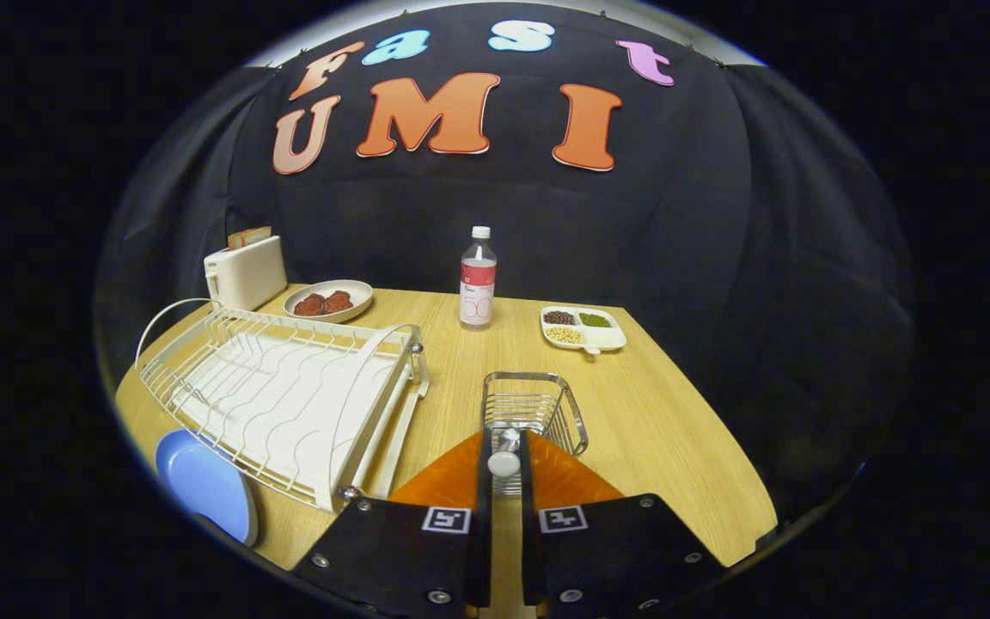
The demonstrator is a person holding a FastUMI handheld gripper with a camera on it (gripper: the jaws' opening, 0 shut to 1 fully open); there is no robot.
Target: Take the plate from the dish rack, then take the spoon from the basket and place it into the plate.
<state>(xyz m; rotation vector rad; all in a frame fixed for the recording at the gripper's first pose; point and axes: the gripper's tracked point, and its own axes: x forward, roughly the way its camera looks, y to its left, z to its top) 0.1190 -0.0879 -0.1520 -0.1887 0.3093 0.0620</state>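
Spoon pick from basket

I hold the gripper (pixel 504 464) pinched on the spoon (pixel 504 462) handle above the wire basket (pixel 534 411); the plate (pixel 205 484) waits on the table beside the dish rack (pixel 289 395), ready to receive it.

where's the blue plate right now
In the gripper view, the blue plate lies on the wooden table, just outside the near corner of the white dish rack, left of the gripper.
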